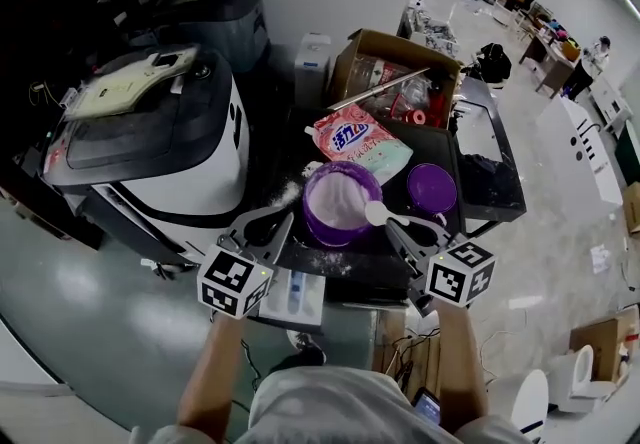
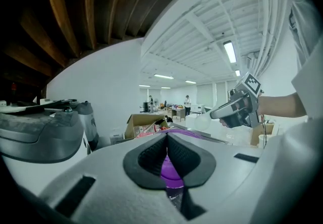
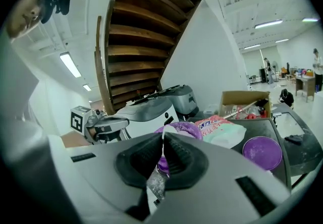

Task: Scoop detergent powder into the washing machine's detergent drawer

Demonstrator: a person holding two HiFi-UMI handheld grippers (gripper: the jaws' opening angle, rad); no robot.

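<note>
The scoop (image 1: 374,213) sits at the right rim of the tub (image 1: 338,204), its bowl over the edge of the white powder (image 1: 333,198). Whether it is loaded cannot be told. The right gripper (image 1: 393,225) is clamped on the scoop's thin handle, which stands pinched between its pads in the right gripper view. That hold puts the bowl out in front of the jaws, where it can dip and lift.

The left gripper (image 1: 281,228) is at the tub's left side. Its pads are closed with purple plastic between them, so it is probably pinching the tub's wall to stop the tub sliding while the scoop works.

Just below the tub, at the near edge, lies a white tray with a blue compartment. This is likely the drawer (image 1: 295,294), pulled out close by so each carry is short.

The lid (image 1: 432,187) lies off, right of the tub, leaving the tub's mouth free. The bag (image 1: 360,139) lies just behind the tub. The washer (image 1: 150,132) stands well left of it.
</note>
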